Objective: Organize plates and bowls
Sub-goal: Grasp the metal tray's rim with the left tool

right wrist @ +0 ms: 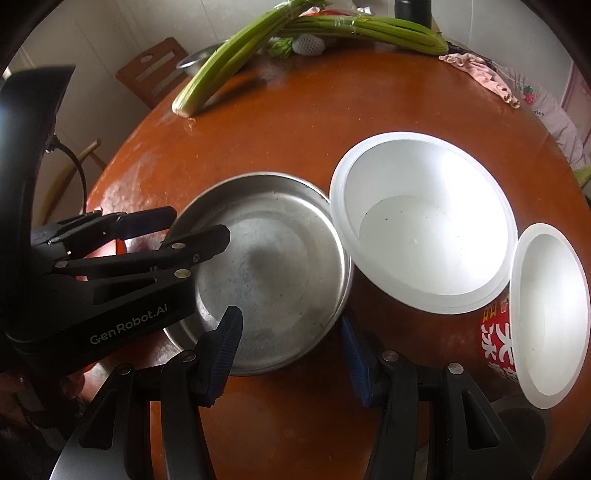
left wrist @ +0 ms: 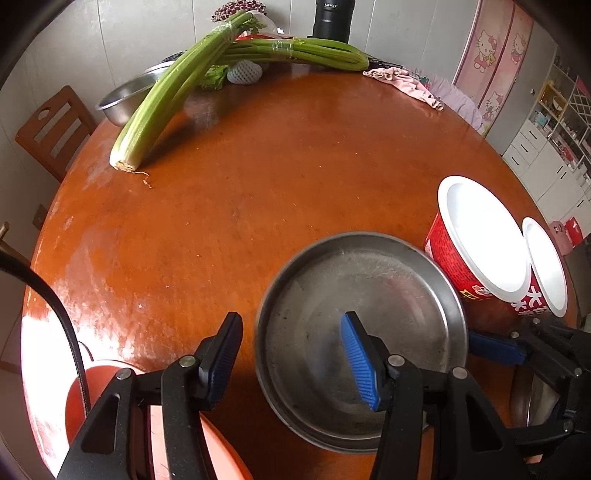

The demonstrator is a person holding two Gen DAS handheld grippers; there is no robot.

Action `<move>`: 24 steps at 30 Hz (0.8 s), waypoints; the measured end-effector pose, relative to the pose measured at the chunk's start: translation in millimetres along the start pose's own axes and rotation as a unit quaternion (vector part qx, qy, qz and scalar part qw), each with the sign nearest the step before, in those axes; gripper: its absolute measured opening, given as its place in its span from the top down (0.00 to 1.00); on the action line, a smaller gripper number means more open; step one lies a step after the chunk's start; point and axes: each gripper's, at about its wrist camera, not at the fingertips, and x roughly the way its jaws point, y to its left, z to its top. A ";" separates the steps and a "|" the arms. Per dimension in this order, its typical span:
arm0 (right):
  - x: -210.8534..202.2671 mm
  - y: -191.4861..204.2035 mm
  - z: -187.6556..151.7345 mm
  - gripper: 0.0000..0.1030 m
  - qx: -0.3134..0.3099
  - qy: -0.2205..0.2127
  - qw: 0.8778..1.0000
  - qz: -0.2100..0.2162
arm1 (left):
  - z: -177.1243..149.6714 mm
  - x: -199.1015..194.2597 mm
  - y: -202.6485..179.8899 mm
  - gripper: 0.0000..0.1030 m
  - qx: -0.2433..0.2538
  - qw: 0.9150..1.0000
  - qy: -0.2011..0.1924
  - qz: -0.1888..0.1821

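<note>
A shallow steel plate (left wrist: 388, 295) (right wrist: 273, 258) lies on the round brown table near its front edge. My left gripper (left wrist: 291, 321) is open and straddles the plate's left rim, one finger inside the plate and one outside; in the right wrist view the left gripper (right wrist: 199, 221) stands at the plate's left side. My right gripper (right wrist: 290, 317) is open over the plate's near right rim, with its blue pad (left wrist: 495, 347) just outside that rim. Two red paper bowls with white insides, a large one (left wrist: 484, 243) (right wrist: 424, 221) and a smaller one (left wrist: 546, 266) (right wrist: 550, 314), stand right of the plate.
Two celery bunches (left wrist: 170, 99) lie across the far side of the table, over a steel bowl (left wrist: 125, 99). A black canister (left wrist: 332, 18) and a pink cloth (left wrist: 410, 83) sit at the back. A wooden chair (left wrist: 51, 129) stands left, a red-orange object (left wrist: 110, 387) under my left gripper.
</note>
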 end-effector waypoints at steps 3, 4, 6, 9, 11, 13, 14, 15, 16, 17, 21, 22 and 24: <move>1.1 3.3 -0.7 0.46 -0.002 0.001 1.000 0.005 | -1.2 1.9 -1.7 0.53 0.001 1.000 0.002 0.002; 1.4 4.6 -0.8 0.45 -0.004 0.001 1.000 0.002 | -1.7 1.4 -1.9 0.54 0.001 1.000 0.000 0.003; 1.9 6.9 -0.9 0.45 -0.007 0.001 1.000 -0.001 | -1.6 0.8 0.2 0.55 -0.003 1.000 0.001 -0.001; 2.8 7.6 -0.7 0.45 -0.006 0.003 1.000 -0.003 | -3.1 -3.1 1.3 0.55 -0.006 1.000 -0.002 -0.007; 1.8 8.2 -1.1 0.45 -0.005 0.003 1.000 -0.002 | -3.7 -6.9 0.9 0.55 -0.005 1.000 -0.007 -0.006; -1.5 9.6 -1.2 0.45 -0.005 -0.005 1.000 0.000 | -3.9 -10.3 2.2 0.55 -0.009 1.000 -0.011 -0.007; -3.5 10.0 -1.3 0.45 -0.005 -0.008 1.000 0.002 | -3.9 -11.5 3.2 0.55 -0.013 1.000 -0.011 -0.008; -4.9 10.6 -1.5 0.45 -0.004 -0.009 1.000 0.004 | -4.3 -12.9 3.8 0.55 -0.016 1.000 -0.012 -0.009; -7.0 11.1 -1.8 0.45 -0.004 -0.013 1.000 0.007 | -5.0 -16.0 3.7 0.55 -0.016 1.000 -0.016 -0.009; -8.9 11.6 -2.4 0.45 -0.004 -0.015 1.000 0.009 | -5.7 -18.7 4.0 0.55 -0.016 1.000 -0.019 -0.011; -17.2 11.2 -4.6 0.45 -0.002 -0.024 1.000 0.017 | -8.6 -31.3 5.8 0.55 -0.020 0.999 -0.029 -0.014; -19.7 11.3 -5.2 0.45 -0.001 -0.026 0.999 0.020 | -9.5 -36.2 5.7 0.55 -0.020 0.999 -0.034 -0.013; -24.5 13.8 -6.5 0.45 -0.003 -0.031 0.999 0.022 | -11.1 -44.6 4.6 0.55 -0.019 0.999 -0.046 -0.009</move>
